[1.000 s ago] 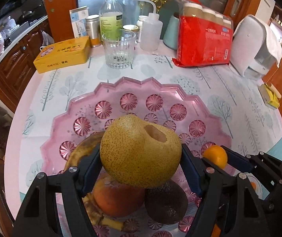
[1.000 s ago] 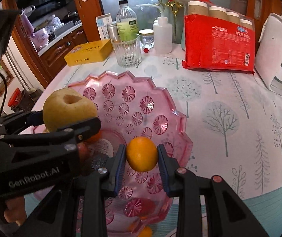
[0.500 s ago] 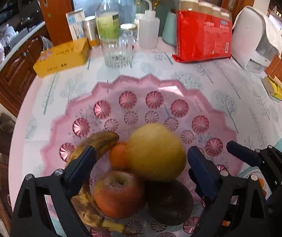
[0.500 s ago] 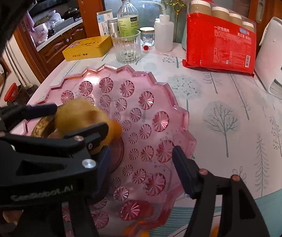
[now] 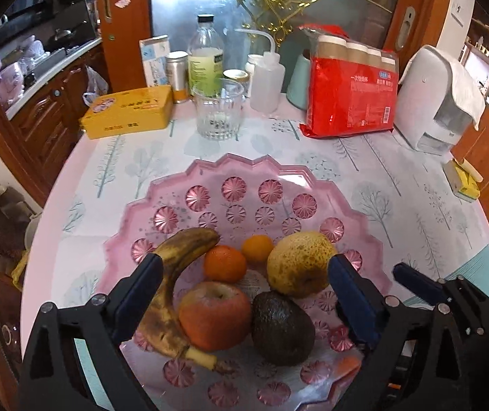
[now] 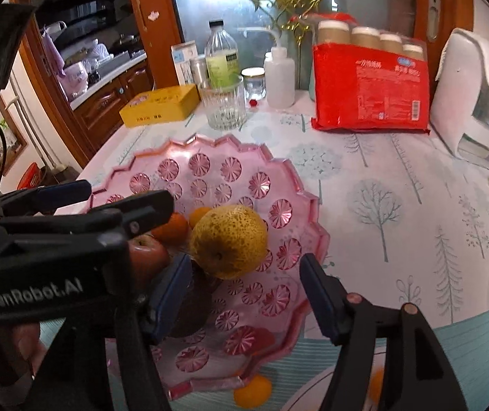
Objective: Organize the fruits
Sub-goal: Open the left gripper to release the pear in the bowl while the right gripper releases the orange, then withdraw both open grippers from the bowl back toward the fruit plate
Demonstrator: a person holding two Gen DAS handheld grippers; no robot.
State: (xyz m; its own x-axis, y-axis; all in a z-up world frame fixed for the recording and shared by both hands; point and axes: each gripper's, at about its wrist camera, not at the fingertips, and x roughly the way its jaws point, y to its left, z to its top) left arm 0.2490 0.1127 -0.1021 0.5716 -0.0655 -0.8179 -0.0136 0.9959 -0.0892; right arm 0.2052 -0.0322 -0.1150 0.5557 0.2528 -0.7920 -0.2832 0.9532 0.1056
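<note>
- Resting in the pink scalloped fruit bowl (image 5: 278, 167), we see six fruits: a speckled yellow pear (image 5: 299, 263), a red apple (image 5: 215, 318), a dark avocado (image 5: 282, 328), a browned banana (image 5: 172, 281) and two oranges (image 5: 225, 262).
- The pear lies at the right of the heap and touches the avocado in front of it; the smaller orange (image 5: 257, 248) sits just behind the bigger one.
- The banana curves along the left side, beside the apple, with its stem toward the camera.
- We hold the left tool (image 5: 244, 294) spread wide over the bowl, gripping nothing; one finger lies over the banana, the other just beside the pear.
- We hold the right tool (image 6: 244, 294) spread apart and empty as well, its fingers low over the near right part of the bowl, below the pear (image 6: 229, 241).
- In the right wrist view, one more orange fruit (image 6: 253, 390) lies on the counter (image 6: 398, 205) just outside the bowl's near rim.
- Beyond the bowl on the tree-patterned counter stand a ribbed drinking glass (image 5: 218, 113), a yellow tin (image 5: 129, 111), a clear bottle (image 5: 206, 58), a white squeeze bottle (image 5: 266, 82) and a red pack of paper cups (image 5: 350, 96).
- A white appliance (image 5: 432, 99) stands at the far right.
</note>
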